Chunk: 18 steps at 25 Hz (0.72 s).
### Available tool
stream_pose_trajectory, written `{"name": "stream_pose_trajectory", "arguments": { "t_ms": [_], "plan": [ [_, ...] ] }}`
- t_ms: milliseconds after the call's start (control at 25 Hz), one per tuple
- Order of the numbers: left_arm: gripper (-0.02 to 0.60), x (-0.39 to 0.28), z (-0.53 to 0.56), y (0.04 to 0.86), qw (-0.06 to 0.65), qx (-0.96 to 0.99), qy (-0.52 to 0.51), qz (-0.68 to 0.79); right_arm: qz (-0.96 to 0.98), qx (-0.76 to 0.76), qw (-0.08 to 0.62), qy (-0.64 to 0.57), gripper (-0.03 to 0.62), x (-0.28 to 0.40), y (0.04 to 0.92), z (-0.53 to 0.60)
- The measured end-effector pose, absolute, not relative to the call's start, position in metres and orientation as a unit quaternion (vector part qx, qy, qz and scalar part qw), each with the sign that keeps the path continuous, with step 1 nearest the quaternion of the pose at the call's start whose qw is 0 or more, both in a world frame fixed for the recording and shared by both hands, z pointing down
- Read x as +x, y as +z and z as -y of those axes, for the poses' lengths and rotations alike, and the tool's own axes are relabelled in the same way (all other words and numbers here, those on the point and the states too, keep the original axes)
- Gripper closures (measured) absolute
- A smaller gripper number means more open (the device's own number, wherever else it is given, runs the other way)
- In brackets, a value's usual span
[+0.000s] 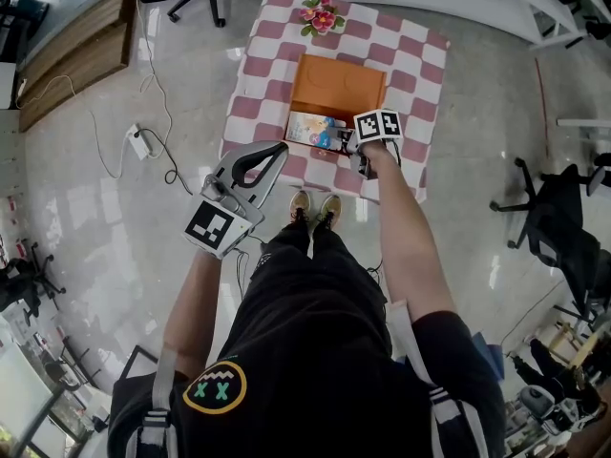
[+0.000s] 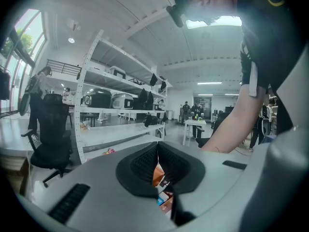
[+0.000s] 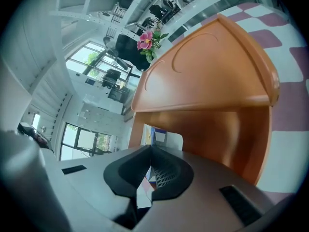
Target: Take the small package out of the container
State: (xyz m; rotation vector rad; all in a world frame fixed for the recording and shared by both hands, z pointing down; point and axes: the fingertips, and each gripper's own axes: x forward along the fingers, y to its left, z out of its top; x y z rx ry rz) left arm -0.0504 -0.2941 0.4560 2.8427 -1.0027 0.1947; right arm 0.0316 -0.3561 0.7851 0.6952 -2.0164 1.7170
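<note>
Right gripper view: package (image 3: 163, 138) in tool (image 3: 150, 172)

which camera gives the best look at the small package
The head view: the small package lies in the open orange container with its printed front visible. The right gripper view shows only a thin strip of it, pinched in the right hand-held gripper. The left gripper view catches just a coloured sliver low in the frame.

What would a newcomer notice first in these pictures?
An orange container stands open in the middle of a red-and-white checked table, a small package inside it. The right hand-held gripper is shut on that package's edge; pink flowers sit at the table's far edge.
</note>
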Motion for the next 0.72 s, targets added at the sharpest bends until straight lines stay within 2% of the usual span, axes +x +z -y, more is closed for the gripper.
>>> {"name": "stream_pose_trajectory", "arguments": {
  "t_ms": [520, 720],
  "plan": [
    [0.563, -0.040, 0.284, 0.441, 0.043, 0.942, 0.053, 0.329, 0.788, 0.262, 0.166, 0.532, 0.572, 0.057, 0.723, 0.356],
    [0.563, -0.041, 0.281, 0.444, 0.011, 0.945, 0.061, 0.322, 0.821, 0.278, 0.154, 0.474, 0.572, 0.067, 0.679, 0.359]
  ]
}}
